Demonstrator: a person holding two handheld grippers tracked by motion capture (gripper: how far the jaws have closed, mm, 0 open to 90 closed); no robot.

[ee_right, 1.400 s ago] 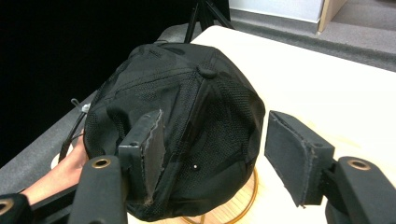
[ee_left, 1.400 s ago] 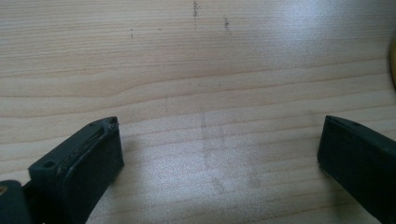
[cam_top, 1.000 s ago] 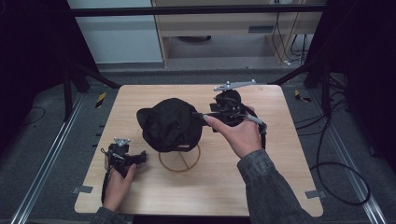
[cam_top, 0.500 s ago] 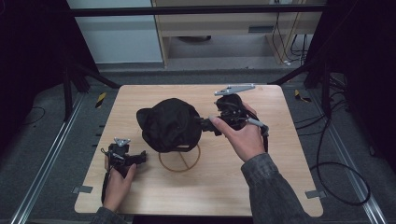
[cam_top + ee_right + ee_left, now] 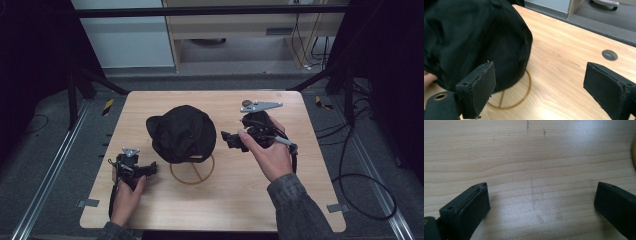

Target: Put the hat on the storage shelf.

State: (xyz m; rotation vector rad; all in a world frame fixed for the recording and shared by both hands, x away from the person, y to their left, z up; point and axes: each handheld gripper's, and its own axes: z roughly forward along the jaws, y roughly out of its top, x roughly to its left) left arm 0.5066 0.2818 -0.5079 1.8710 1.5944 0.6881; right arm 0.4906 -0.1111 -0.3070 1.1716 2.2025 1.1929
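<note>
The left gripper (image 5: pixel 150 170) rests on the pale wooden table (image 5: pixel 300 200), near the round gold wire stand (image 5: pixel 192 172), with its jaws wide apart and nothing between them. The soft black cloth cap (image 5: pixel 181 132) sits on top of that stand, covering most of it — so the cap looks already put in place. The right gripper (image 5: pixel 227 140) is just beside the cap, on the stand's right. Its jaws have just been opening, then closed back a little, and they hold nothing. What may be left is only pulling that hand away. The stand's upright part is hidden under the cap — I cannot tell how the cap hangs on it.
</note>
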